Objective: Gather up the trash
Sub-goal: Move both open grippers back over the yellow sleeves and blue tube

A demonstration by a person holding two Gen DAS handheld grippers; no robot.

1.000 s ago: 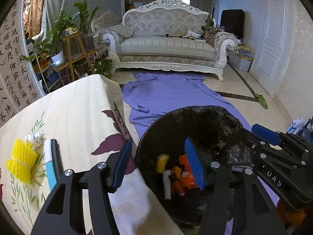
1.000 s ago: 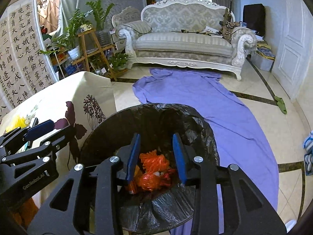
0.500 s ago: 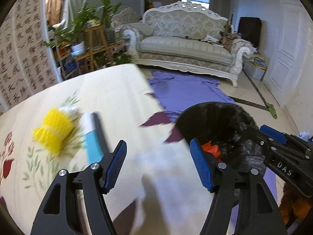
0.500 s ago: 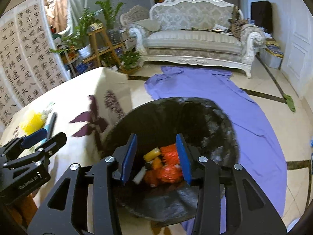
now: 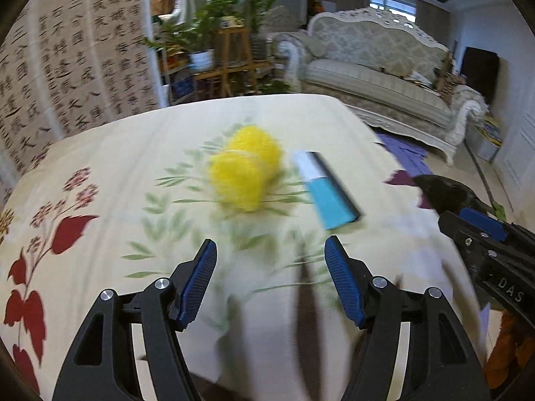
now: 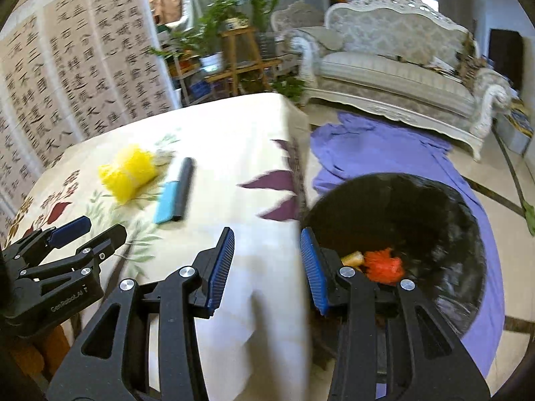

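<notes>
Both the left gripper [image 5: 270, 277] and right gripper [image 6: 266, 267] gape empty over the table [image 5: 133, 153], the yellow net [image 5: 245, 170] and pen [image 5: 326, 190] lying far ahead, where a hurried, blurred reach might knock the pen off.

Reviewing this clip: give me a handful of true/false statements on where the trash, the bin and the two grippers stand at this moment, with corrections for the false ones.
1. The left gripper is open and holds nothing. True.
2. The yellow mesh bundle lies in the trash bin. False: it lies on the floral tablecloth.
3. The blue-and-white item lies on the cloth just beside the yellow bundle. True.
4. The bin is empty. False: orange trash and a yellow piece lie inside it.
5. The right gripper is shut on orange trash. False: its jaws are apart and empty.
</notes>
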